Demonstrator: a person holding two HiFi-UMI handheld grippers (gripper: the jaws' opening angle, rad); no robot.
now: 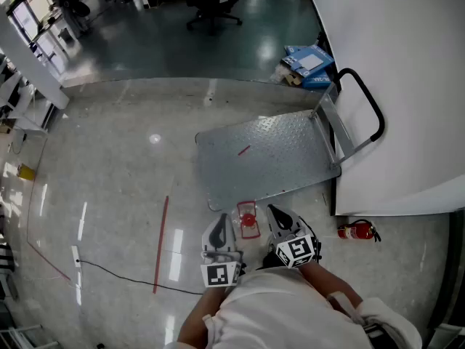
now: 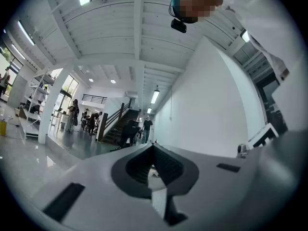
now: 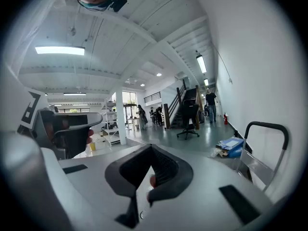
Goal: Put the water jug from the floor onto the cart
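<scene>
Open-plan office: swivel chair (image 1: 213, 9), staircase (image 3: 174, 107).

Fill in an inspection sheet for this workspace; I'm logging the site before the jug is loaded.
Surface: glossy floor; flat cart by the wall.
Job's things: water jug with red cap at the cart's near edge, not on its deck.
Clutter: fire extinguisher, blue boxes.
Grippers: left gripper and right gripper flank the jug, jaws together.
Cables: black cable across the floor.
Surroundings: office chair, stairs, people beyond.
</scene>
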